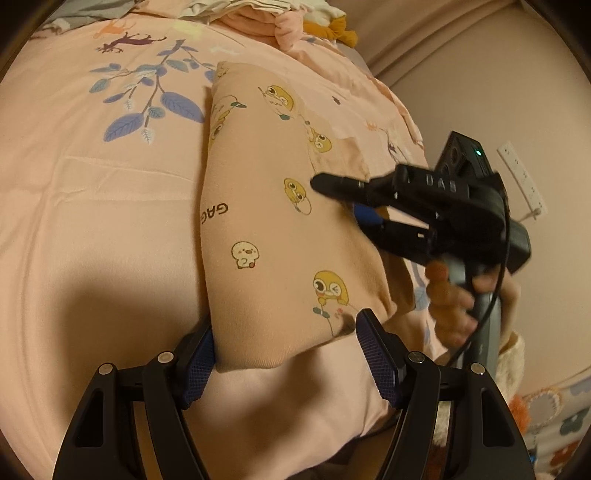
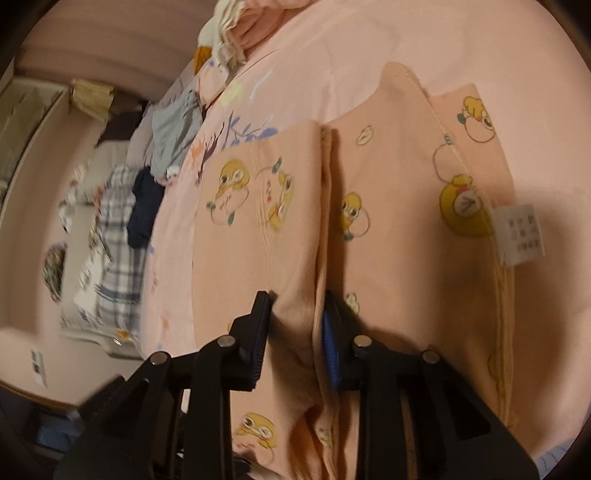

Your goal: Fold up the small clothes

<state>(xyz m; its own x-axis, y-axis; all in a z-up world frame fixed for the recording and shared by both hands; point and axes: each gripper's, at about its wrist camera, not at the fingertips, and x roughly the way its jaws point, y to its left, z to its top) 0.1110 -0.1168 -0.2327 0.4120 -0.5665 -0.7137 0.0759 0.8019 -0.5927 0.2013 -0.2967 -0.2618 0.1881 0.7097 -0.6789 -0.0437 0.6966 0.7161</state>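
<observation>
A small peach garment (image 1: 269, 206) printed with yellow cartoon chicks lies folded lengthwise on a pink bedsheet (image 1: 92, 206). My left gripper (image 1: 284, 354) is open, its blue-padded fingers (image 1: 195, 369) on either side of the garment's near end. My right gripper (image 1: 343, 199) reaches in from the right over the garment's middle. In the right wrist view the right gripper (image 2: 295, 332) pinches a raised fold of the garment (image 2: 258, 206) between its pads; a white care label (image 2: 521, 232) shows at the right.
A pile of other clothes (image 1: 280, 18) lies at the far end of the bed. More clothes, grey, navy and plaid (image 2: 122, 236), lie along the bed's left side in the right wrist view. A wall with a power strip (image 1: 521, 177) stands right.
</observation>
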